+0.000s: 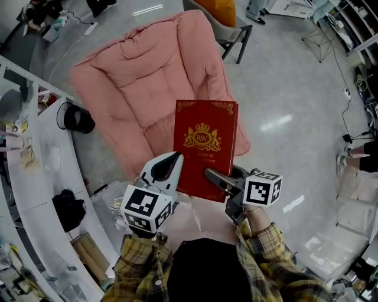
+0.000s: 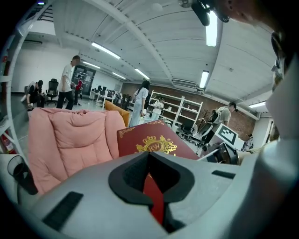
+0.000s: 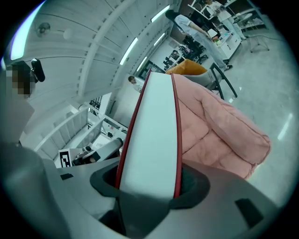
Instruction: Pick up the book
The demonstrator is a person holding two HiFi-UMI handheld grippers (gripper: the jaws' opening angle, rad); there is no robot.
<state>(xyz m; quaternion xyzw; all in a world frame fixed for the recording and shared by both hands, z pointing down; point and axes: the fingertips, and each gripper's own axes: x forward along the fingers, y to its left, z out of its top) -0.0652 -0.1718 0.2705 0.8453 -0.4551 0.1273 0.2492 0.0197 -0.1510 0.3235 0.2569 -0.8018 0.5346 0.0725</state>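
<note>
A dark red book [image 1: 205, 144] with a gold crest on its cover is held in the air over a pink cushion, cover facing up. My left gripper [image 1: 175, 171] is shut on the book's near left corner. In the left gripper view a thin red edge of the book [image 2: 150, 142] runs between the closed jaws of the left gripper [image 2: 153, 191]. My right gripper [image 1: 216, 177] is shut on the near right edge. The right gripper view shows the white page block of the book [image 3: 156, 130] clamped between the jaws of the right gripper [image 3: 148, 189].
A pink padded lounge chair [image 1: 147, 76] lies on the floor below the book. A curved white desk [image 1: 53, 177] with dark items runs along the left. An orange chair [image 1: 221, 12] stands behind. Several people [image 2: 67, 86] and shelves [image 2: 184, 112] are in the room's background.
</note>
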